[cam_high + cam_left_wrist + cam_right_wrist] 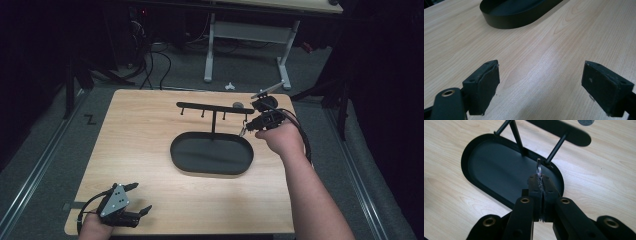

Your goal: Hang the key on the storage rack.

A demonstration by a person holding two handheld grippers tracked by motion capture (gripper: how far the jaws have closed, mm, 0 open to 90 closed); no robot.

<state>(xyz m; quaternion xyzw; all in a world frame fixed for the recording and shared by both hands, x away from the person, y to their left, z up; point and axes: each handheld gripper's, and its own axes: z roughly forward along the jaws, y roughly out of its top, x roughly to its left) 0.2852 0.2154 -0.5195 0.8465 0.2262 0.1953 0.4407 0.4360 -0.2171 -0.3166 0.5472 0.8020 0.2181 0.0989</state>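
A black oval tray (176,152) sits mid-table, with a T-shaped black stand (215,107) rising from its back rim and short pegs hanging under its crossbar. My right gripper (246,129) hovers by the bar's right end, shut on a small thin metal ring (243,131). In the right gripper view the ring (538,167) sticks up from the closed gripper (540,178), just short of a slanting peg (555,148) and above the tray (496,167). My left gripper (141,197) rests open at the table's near left corner, nothing between its pads (484,85), facing the tray wall (506,23).
A small grey disc (238,105) lies on the wooden table (140,130) behind the stand's right end. Beyond the far table edge are a white-legged desk (210,45) and cables on the floor (155,60).
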